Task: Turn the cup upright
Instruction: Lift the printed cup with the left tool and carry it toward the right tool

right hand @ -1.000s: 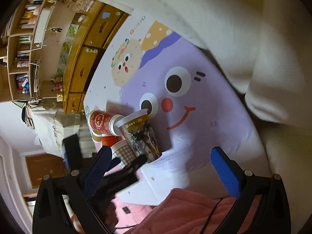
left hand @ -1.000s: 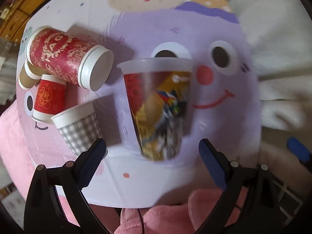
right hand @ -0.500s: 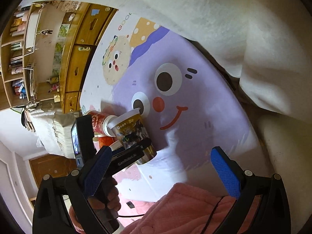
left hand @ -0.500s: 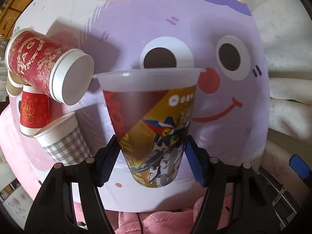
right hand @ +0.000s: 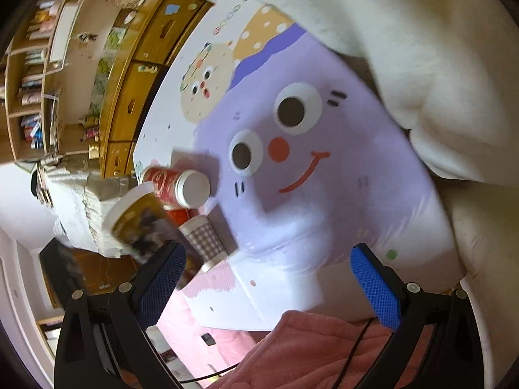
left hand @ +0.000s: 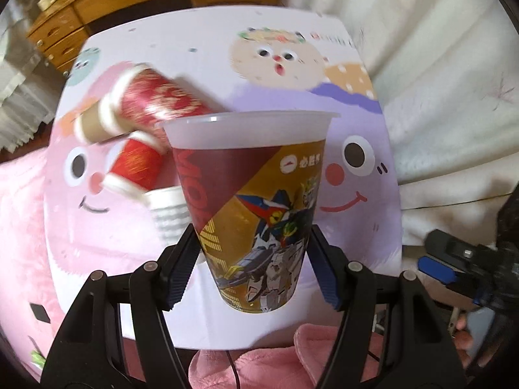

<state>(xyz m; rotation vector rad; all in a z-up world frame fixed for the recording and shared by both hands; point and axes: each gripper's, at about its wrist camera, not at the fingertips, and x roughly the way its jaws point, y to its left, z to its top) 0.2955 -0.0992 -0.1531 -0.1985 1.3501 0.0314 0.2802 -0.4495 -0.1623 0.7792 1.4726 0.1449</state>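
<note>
My left gripper (left hand: 251,259) is shut on a printed plastic cup (left hand: 256,201) with a robot picture, rim up, held above the cartoon mat (left hand: 207,52). The same cup (right hand: 139,223) shows blurred and tilted at the left of the right wrist view. My right gripper (right hand: 269,275) is open and empty above the mat's near edge (right hand: 292,259). A large red paper cup (left hand: 155,100) lies on its side behind the held cup; it also shows in the right wrist view (right hand: 178,184).
A small red cup (left hand: 136,168), a brown cup (left hand: 89,124) and a checked cup (right hand: 204,240) sit clustered at the mat's left. Wooden drawers (left hand: 107,3) stand behind. White bedding (right hand: 421,48) borders the right. Pink fleece (right hand: 324,350) lies near.
My left gripper closed on the printed cup and lifted it off the mat, tilting the view up. The right gripper stayed open and shifted slightly.
</note>
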